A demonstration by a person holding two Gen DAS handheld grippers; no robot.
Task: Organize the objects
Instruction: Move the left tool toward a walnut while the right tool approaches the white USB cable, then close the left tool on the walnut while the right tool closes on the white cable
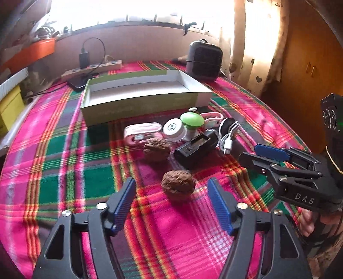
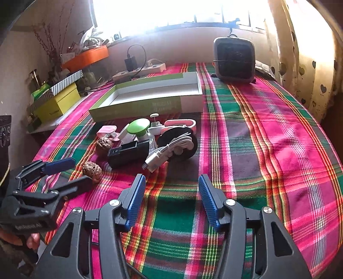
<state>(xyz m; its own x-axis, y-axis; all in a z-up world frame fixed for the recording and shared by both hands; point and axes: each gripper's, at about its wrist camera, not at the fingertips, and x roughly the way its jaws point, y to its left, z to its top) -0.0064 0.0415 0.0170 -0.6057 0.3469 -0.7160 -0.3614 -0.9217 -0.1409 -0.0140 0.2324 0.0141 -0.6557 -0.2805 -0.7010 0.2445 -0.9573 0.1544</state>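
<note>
Reading "DAS": right tongs (image 1: 255, 153) housing.

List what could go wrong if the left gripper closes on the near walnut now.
1. The near walnut is round and bumpy; it may squirt out from between the open left gripper pads.
2. The right gripper sits close by, so the two could bump on the way to the box.

Blown-out window (image 1: 137, 8) backlight, fisheye-bent edges, possibly slight motion blur
</note>
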